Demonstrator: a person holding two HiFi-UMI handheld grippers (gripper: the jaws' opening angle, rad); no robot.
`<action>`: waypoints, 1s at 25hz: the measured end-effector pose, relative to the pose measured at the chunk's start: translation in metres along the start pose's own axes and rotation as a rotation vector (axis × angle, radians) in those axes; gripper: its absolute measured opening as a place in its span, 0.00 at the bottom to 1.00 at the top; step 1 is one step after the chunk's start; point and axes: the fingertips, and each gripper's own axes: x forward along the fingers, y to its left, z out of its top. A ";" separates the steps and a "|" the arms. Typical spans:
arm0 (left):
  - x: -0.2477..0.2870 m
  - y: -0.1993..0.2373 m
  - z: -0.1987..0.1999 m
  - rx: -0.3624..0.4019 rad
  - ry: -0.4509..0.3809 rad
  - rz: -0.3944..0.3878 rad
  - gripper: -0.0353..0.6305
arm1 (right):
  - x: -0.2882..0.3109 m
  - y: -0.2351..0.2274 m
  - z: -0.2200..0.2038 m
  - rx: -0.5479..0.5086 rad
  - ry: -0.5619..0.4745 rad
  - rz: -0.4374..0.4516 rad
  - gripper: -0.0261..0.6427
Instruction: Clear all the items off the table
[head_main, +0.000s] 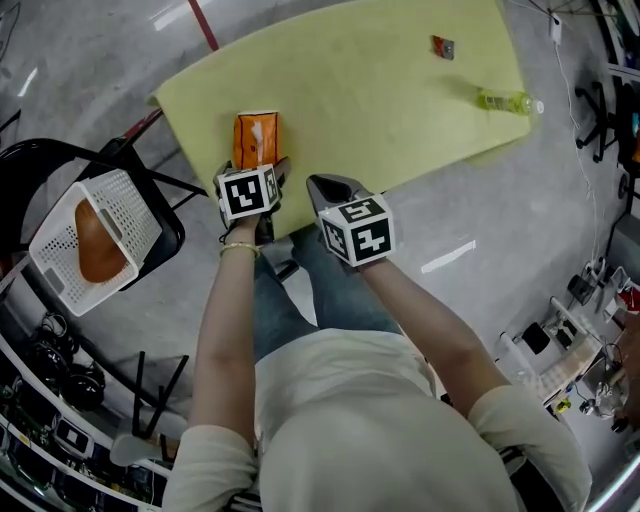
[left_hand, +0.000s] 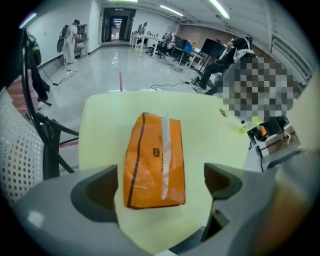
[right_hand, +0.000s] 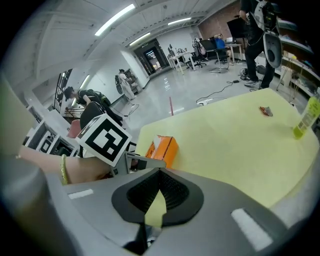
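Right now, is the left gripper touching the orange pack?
Apart. The left gripper view shows the left gripper with its jaws spread wide, and strips of yellow table visible between each jaw and the orange pack.

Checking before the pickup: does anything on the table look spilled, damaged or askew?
Nothing stands out. The orange pack lies flat and intact on the table; no spill shows around the far bottle.
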 end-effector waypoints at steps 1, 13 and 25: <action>0.005 0.001 0.000 0.001 0.006 0.008 0.85 | 0.001 -0.003 -0.001 0.006 0.003 0.001 0.04; 0.051 0.013 -0.003 -0.027 0.084 0.062 0.89 | 0.018 -0.024 -0.013 0.058 0.038 0.012 0.04; 0.051 0.022 -0.002 0.016 0.085 0.132 0.69 | 0.020 -0.024 -0.012 0.089 0.035 0.013 0.04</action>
